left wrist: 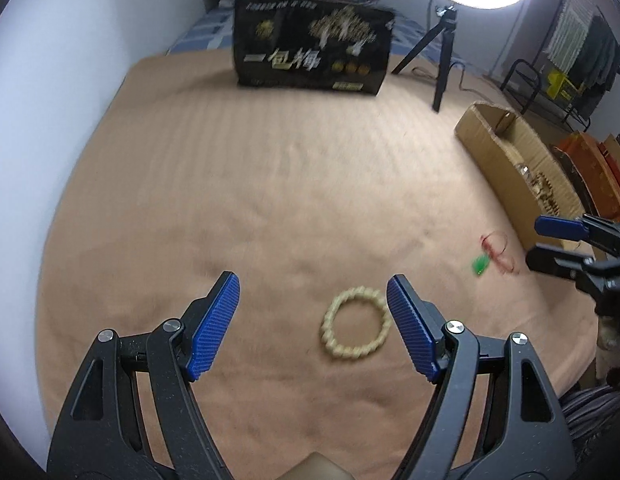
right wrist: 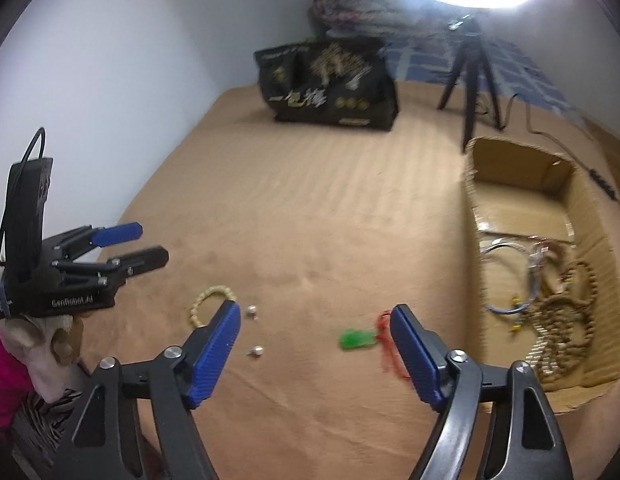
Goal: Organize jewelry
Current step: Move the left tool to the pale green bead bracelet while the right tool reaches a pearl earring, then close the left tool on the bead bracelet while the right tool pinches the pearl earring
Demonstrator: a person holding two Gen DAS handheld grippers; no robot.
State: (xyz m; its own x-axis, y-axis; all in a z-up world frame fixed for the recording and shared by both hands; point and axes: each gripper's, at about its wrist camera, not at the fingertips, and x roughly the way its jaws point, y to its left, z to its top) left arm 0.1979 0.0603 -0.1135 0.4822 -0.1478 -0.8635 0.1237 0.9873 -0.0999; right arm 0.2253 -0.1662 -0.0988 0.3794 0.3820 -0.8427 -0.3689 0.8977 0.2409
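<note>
Occlusions and blur

Cream bracelet (right wrist: 209, 305) half behind right gripper's finger (right wrist: 213, 354); red cord (left wrist: 498, 250) smeared; box jewelry (right wrist: 550, 296) tangled, indistinct.

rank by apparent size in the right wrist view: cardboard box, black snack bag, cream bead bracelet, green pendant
1. cardboard box
2. black snack bag, though it sits farther away
3. cream bead bracelet, partly hidden behind the tongs
4. green pendant

We note a cream bead bracelet (left wrist: 356, 322) lying flat, a green pendant (right wrist: 356, 338) on red cord nearby, and two small silver beads (right wrist: 255, 350) between.
</note>
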